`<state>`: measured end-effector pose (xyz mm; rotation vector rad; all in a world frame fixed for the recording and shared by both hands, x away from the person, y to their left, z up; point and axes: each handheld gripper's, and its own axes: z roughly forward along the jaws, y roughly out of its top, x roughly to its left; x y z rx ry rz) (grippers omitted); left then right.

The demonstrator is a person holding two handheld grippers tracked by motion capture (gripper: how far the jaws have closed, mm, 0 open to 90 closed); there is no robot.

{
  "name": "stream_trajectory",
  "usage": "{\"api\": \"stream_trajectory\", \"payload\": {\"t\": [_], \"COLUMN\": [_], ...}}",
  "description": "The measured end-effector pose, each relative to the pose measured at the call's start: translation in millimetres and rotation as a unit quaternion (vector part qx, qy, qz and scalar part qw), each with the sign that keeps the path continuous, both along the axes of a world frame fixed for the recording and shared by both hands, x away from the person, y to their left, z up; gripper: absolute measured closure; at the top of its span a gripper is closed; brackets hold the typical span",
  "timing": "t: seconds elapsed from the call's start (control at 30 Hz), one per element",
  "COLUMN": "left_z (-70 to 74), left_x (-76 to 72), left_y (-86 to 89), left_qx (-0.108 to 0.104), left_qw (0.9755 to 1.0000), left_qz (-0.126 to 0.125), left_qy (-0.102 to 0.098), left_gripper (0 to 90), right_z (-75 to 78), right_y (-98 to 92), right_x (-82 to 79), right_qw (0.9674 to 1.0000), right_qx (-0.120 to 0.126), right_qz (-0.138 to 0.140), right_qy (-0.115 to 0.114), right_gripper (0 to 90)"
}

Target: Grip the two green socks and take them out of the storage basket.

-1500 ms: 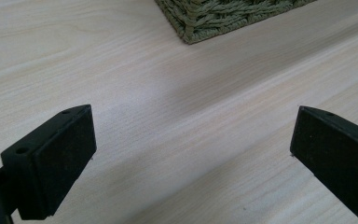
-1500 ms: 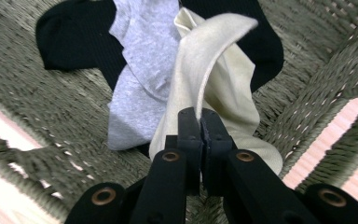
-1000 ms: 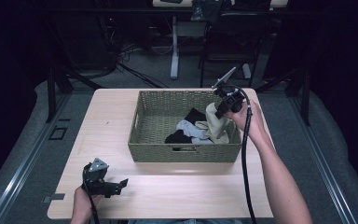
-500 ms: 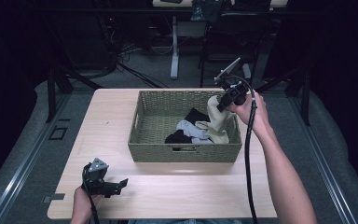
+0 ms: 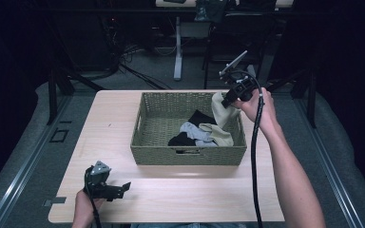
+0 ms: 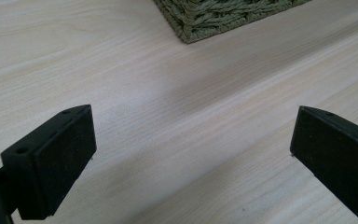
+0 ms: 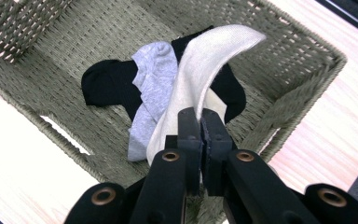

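A green woven basket point(image 5: 147, 137) stands mid-table, holding a black sock point(image 5: 198, 117), a grey sock point(image 5: 192, 130) and a cream sock point(image 5: 221, 111). My right gripper point(image 5: 228, 100) hangs above the basket's far right corner, shut on the cream sock point(image 7: 191, 84), whose length droops back into the basket point(image 7: 298, 88) over the grey sock point(image 7: 156, 79) and the black sock point(image 7: 107, 84). Its jaws point(image 7: 199, 126) pinch the cream fabric. My left gripper point(image 5: 123, 189) lies open at the table's near left, over bare wood point(image 6: 191, 126), nothing between its jaws.
The light wooden table point(image 5: 114, 118) has free room left of the basket and along the front edge. A basket corner point(image 6: 205, 18) shows in the left gripper view. Dark floor, cables and a table leg point(image 5: 177, 52) lie beyond the far edge.
My right gripper has risen with the cream sock, pulling it up and out of the pile. The left gripper has stayed put.
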<state>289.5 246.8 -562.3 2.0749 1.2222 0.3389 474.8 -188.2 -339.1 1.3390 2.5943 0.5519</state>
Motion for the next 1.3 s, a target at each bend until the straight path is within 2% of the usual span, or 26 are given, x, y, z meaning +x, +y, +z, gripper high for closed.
{"api": "stream_trajectory", "payload": {"t": [0.33, 0.6, 0.67, 0.7, 0.73, 0.8, 0.83, 1.03, 1.07, 1.13, 1.3], "left_z": [0.3, 0.6, -0.2, 0.7, 0.4, 0.5, 0.2, 0.6, 0.3, -0.2, 0.1], "left_x": [0.0, -0.2, -0.6, -0.3, -0.2, -0.3, -0.6, -0.2, -0.2, -0.4, 0.2], "left_y": [0.9, 0.0, -0.8, 0.2, 0.5, 0.6, -0.2, 0.3, -0.2, -1.0, 0.0], "left_qx": [0.001, 0.000, 0.001, 0.000, -0.002, -0.002, -0.001, 0.000, -0.001, 0.001, -0.002], "left_qw": [1.0000, 1.0000, 1.0000, 1.0000, 1.0000, 1.0000, 1.0000, 1.0000, 1.0000, 1.0000, 1.0000], "left_qz": [-0.002, -0.004, 0.001, -0.005, -0.004, -0.004, 0.000, -0.003, -0.002, 0.002, -0.003], "left_qy": [0.000, 0.001, -0.005, 0.002, -0.001, -0.001, -0.003, 0.001, 0.000, -0.005, 0.000], "left_gripper": [0.3, 0.3, 0.3, 0.3, 0.3, 0.3, 0.3, 0.3, 0.3, 0.3, 0.2], "right_z": [20.5, 34.4, 36.4, 36.4, 38.4, 39.5, 40.1, 36.5, 31.8, 27.1, 10.3], "right_y": [-9.1, -37.8, -45.3, -45.3, -55.0, -58.6, -68.2, -86.8, -94.4, -99.8, -115.0], "right_x": [-4.0, -11.7, -14.5, -14.5, -17.4, -18.5, -21.5, -26.9, -27.9, -28.3, -28.5], "right_qw": [0.9997, 0.9987, 0.9982, 0.9982, 0.9977, 0.9977, 0.9966, 0.9950, 0.9947, 0.9944, 0.9933], "right_qx": [0.005, 0.009, 0.014, 0.014, 0.016, 0.013, 0.021, 0.024, 0.016, 0.015, 0.011], "right_qz": [-0.010, -0.034, -0.041, -0.041, -0.049, -0.052, -0.062, -0.080, -0.086, -0.092, -0.107], "right_qy": [-0.020, -0.037, -0.041, -0.041, -0.045, -0.043, -0.050, -0.055, -0.053, -0.050, -0.042], "right_gripper": [88.5, 88.5, 88.5, 88.5, 88.5, 88.5, 88.5, 88.5, 88.5, 88.5, 88.6]}}
